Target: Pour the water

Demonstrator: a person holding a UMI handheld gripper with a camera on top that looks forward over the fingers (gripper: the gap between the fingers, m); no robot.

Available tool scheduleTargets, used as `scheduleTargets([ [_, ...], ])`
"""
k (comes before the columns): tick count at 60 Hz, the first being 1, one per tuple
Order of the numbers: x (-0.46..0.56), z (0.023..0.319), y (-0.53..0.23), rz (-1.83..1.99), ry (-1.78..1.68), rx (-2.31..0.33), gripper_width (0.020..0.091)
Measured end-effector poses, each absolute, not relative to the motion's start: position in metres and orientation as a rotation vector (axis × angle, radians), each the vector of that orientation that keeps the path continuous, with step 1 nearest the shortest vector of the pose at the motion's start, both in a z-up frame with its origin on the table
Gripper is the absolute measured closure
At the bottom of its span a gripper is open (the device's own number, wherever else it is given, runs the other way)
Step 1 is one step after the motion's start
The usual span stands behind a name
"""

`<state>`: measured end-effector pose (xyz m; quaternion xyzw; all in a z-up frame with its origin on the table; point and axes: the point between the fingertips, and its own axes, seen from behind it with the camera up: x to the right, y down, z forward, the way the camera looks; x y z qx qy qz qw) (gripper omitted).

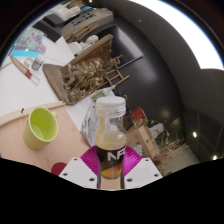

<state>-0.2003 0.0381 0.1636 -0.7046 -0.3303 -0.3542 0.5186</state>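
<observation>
Bottle point(110, 128) clamped between gripper point(111, 166) pads.

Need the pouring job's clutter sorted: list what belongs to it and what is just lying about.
Job: bottle with amber liquid, held between the gripper fingers; green cup standing off to its side.

Lying about: wooden model pieces; red cap; white table.

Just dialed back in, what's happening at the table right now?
The hand-held gripper has a clear bottle with amber liquid in its lower part between its pink-padded fingers, apparently clamped. The bottle's top looks uncapped. A light green cup stands on the tabletop to one side, seemingly empty. Beyond lies a cluttered wooden model. No pouring has started.
</observation>
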Motion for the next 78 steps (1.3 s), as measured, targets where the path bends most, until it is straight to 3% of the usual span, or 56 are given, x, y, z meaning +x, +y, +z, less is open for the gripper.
scheduleTargets([
  [18,-0.206,0.096,0.015,-0.147,-0.255,-2.006,0.0845],
  [33,-0.198,0.053,0.017,0.038,-0.043,-2.042,0.0840],
  [38,-0.198,0.056,0.017,0.050,-0.019,-2.012,0.0826],
  [50,-0.198,0.052,0.011,0.038,-0.006,-2.030,0.0648],
  [51,-0.197,0.052,0.009,0.038,-0.001,-2.039,0.0617],
  [55,-0.198,0.059,0.001,0.051,0.015,-2.060,0.0354],
  [59,-0.197,0.073,-0.014,0.044,0.027,-2.076,0.0238],
  [78,-0.227,0.163,-0.158,-0.092,0.077,-2.194,0.0248],
])
